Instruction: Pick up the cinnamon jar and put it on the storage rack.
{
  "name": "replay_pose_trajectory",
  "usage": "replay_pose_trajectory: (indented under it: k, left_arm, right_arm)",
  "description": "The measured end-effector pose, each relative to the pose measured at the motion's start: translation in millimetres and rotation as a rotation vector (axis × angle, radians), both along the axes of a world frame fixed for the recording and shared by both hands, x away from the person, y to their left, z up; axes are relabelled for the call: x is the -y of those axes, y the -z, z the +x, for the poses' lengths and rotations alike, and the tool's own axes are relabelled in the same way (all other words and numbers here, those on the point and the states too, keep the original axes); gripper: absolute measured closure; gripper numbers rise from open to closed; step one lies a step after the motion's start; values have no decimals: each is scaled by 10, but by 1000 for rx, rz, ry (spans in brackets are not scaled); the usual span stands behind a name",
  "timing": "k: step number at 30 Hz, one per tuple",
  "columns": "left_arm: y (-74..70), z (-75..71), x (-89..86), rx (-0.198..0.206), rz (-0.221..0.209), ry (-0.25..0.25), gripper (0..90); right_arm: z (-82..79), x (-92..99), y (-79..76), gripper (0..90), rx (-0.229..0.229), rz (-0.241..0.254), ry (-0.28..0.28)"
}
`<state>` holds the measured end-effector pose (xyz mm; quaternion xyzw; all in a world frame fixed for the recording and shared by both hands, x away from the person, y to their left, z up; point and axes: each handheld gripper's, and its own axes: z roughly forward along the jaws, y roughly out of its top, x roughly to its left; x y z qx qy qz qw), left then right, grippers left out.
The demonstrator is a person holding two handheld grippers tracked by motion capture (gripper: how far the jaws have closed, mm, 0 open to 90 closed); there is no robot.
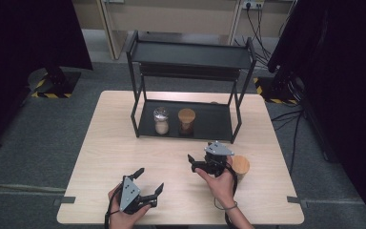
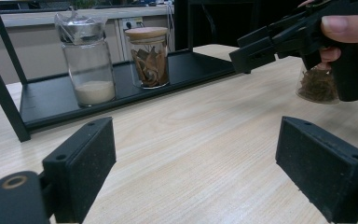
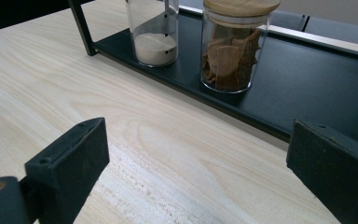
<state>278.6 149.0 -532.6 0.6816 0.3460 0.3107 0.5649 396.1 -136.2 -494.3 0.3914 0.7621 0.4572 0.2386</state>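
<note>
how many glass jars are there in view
3. A jar of white powder and a jar of brown pieces stand side by side on the rack's bottom shelf. A third jar stands on the table, just beside the right gripper.

Two jars (image 1: 174, 121) block the rack's (image 1: 219, 125) left; its right lies free.
</note>
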Motion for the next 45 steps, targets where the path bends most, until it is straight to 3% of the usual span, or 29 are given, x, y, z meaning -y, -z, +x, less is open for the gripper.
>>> replay_pose_trajectory:
  k: [45]
  left_arm:
    - [-1, -10, 6, -3, -2, 4, 116]
  right_arm:
    - [-429, 138, 132, 61, 2, -2, -54]
